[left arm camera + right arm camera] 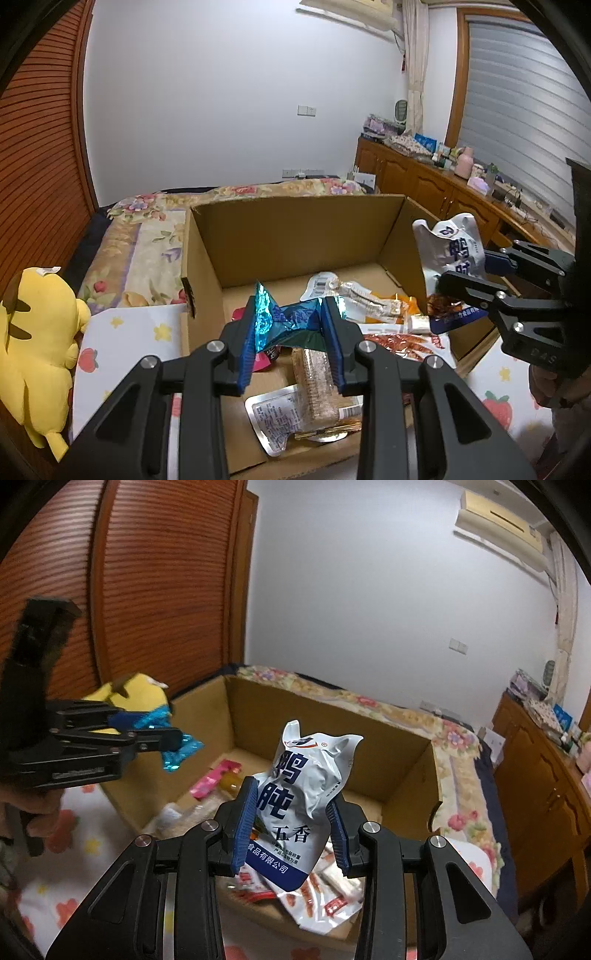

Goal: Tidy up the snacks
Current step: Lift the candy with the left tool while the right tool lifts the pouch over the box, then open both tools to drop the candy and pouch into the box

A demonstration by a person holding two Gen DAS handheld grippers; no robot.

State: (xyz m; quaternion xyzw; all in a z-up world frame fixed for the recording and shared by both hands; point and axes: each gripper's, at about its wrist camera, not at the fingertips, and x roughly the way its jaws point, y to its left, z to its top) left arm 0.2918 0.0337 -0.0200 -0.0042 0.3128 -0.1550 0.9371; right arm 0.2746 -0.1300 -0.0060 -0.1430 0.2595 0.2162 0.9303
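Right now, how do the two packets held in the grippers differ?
The blue packet is shiny foil, small and crumpled; the white pouch is larger, matte, with big dark blue lettering. The left gripper holds the blue packet crosswise; the right gripper holds the white pouch upright. Both hang above the cardboard box.

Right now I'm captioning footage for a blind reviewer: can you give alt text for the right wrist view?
The right gripper holds a white and blue pouch upright above an open cardboard box with snacks inside. At left, the left gripper holds a blue foil packet over the box, which sits on a bed.
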